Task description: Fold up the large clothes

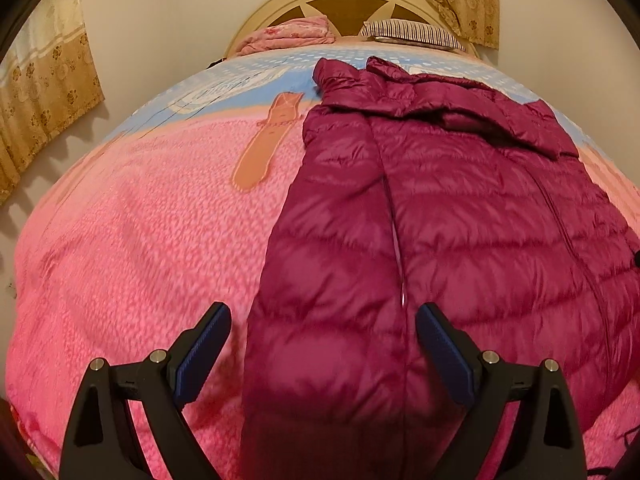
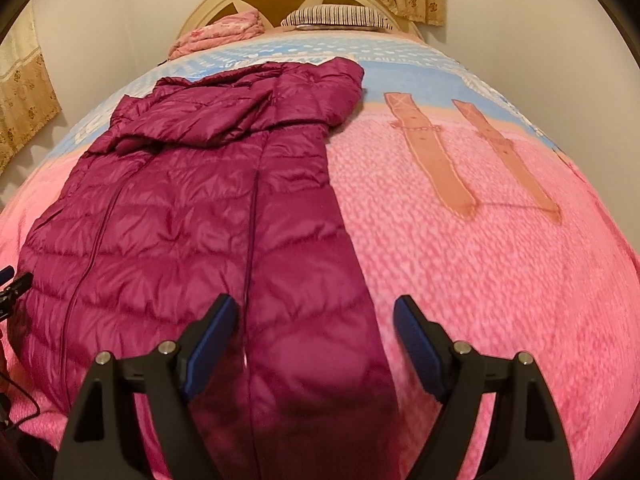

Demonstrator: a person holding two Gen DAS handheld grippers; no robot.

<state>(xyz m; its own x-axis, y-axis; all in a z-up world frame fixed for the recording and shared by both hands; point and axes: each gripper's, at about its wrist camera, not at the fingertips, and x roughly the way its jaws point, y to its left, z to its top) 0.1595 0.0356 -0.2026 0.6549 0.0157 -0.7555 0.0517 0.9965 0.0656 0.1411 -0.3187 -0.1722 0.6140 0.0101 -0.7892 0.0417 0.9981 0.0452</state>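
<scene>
The magenta quilted down jacket (image 1: 420, 208) lies flat and lengthwise on the pink bedspread (image 1: 132, 240), hem nearest both grippers, hood (image 1: 400, 88) at the far end toward the headboard (image 1: 340, 0); judging by the straight side edges and no sleeve showing at either side, the sleeves look already tucked in and the body narrowed to a long panel, though I cannot see where the sleeves sit.

The left gripper (image 1: 323, 356) stands wide, nothing between its blue pads (image 1: 204, 344); the jacket's left hem corner lies directly ahead and below, between the fingers but not pinched, with bare bedspread under the left finger and the zip line just inside the right one.

The right gripper (image 2: 316, 348) is equally wide and empty; the jacket's right hem edge runs up between its fingers, the left finger over the quilting, the right finger over bare bedspread; the other gripper shows at the far left edge of this view.

What seems left: take both hem corners, carry the hem up toward the hood to fold the length once or twice, then flatten; the hood is still loose and rumpled, and may need turning down.

A striped pillow (image 2: 336, 16) and a folded pink blanket (image 2: 220, 32) sit far ahead by the headboard, well clear.
</scene>
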